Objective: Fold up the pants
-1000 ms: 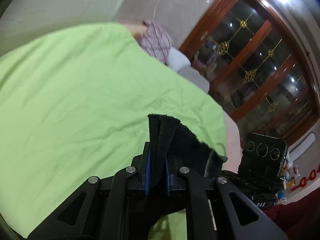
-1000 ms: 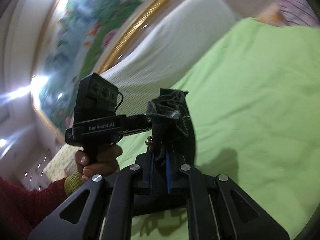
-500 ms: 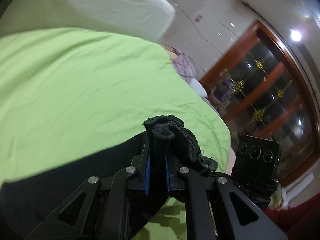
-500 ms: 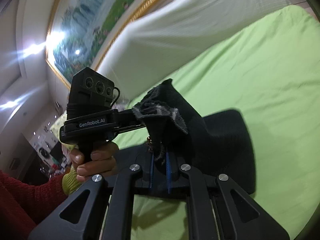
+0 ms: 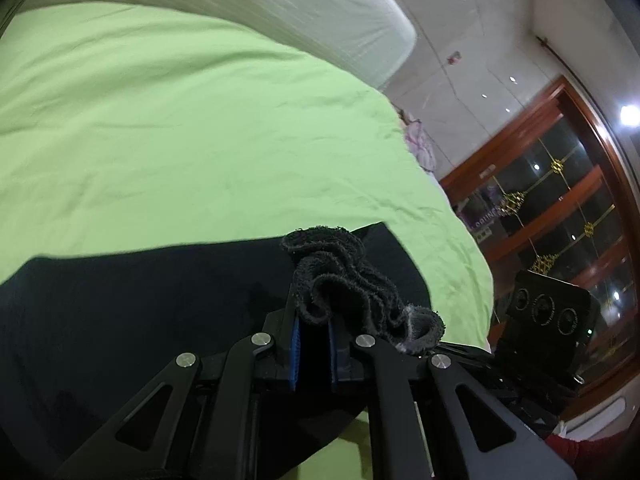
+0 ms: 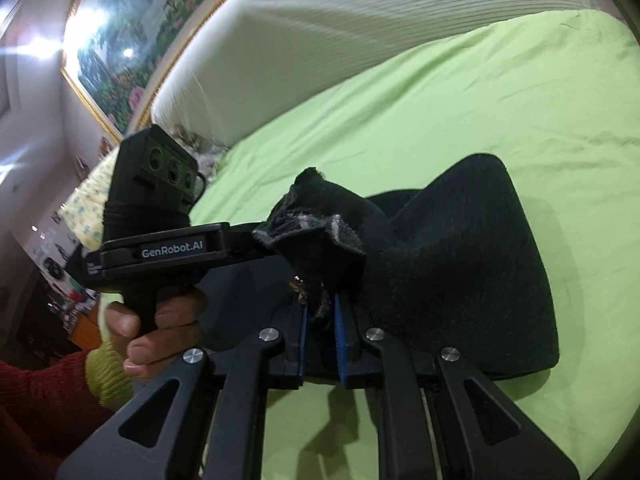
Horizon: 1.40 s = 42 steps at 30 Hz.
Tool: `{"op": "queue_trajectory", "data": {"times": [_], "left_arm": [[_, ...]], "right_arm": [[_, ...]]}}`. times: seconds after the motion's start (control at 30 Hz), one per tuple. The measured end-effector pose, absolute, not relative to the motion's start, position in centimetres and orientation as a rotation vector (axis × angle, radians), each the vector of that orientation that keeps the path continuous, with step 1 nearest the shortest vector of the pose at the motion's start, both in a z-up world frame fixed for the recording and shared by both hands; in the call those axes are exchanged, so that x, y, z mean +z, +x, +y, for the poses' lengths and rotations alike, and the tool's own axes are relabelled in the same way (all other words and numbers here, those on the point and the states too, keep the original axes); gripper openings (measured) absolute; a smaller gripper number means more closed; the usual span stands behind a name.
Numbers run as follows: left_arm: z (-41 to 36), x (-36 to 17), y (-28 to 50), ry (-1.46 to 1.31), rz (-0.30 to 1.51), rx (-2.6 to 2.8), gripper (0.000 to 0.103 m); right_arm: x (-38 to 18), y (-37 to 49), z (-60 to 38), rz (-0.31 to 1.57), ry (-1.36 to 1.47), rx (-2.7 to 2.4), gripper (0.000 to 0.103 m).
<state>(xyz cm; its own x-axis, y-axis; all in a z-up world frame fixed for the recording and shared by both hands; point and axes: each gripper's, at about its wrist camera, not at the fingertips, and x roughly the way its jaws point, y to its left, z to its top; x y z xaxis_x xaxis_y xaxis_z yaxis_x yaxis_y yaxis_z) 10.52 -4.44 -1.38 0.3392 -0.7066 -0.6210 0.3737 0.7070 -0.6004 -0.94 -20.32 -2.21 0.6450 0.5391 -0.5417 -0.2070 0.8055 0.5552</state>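
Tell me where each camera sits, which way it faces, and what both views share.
Left wrist: behind the left gripper, looking over black pants toward the wooden door; a red sleeve shows.
Right wrist: behind the right gripper, facing the white headboard; the left hand shows.
Shared: pants, green sheet, both grippers.
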Motion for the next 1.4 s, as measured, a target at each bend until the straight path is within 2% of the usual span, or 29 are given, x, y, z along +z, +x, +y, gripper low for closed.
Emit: {"op": "queue_trajectory", "data": {"times": [0.1,0.27,0.37,0.43,0.6,0.77,1.4], "left_arm": [[-4.0,-2.1,10.1,-0.376,1.015,-0.673,0.01],[-2.0,-3.3,9.3,-0.409,1.045,-0.577,0.017],[-0.7,-3.2,8.4,-0.446,1.044,-0.525,0.023],[0.3,-3.0,7.5,-0.475,1.037,-0.485,0.03],[2.5,-2.1,5.0,-0.516,0.993,-0.415,0.031],[4.6,-1.1,2.4,-0.558,0.939,-0.345,0.044],[14.1,-0.9,-5.7,-0.751,0.856,-0.116,0.051]], "right_arm": [[-2.6,-0.5,-19.9,0.791,0.461,0.432,0.02],[-2.3,-0.5,-18.8,0.793,0.45,0.45,0.044],[-2.3,-0.5,-18.3,0.791,0.433,0.448,0.049],[-2.2,-0.6,-18.1,0.793,0.437,0.452,0.05],[-1.8,-1.1,-17.4,0.8,0.439,0.467,0.051],[-1.1,-2.2,-17.2,0.799,0.443,0.498,0.051],[3.2,-2.2,-12.3,0.756,0.321,0.607,0.051]]}}
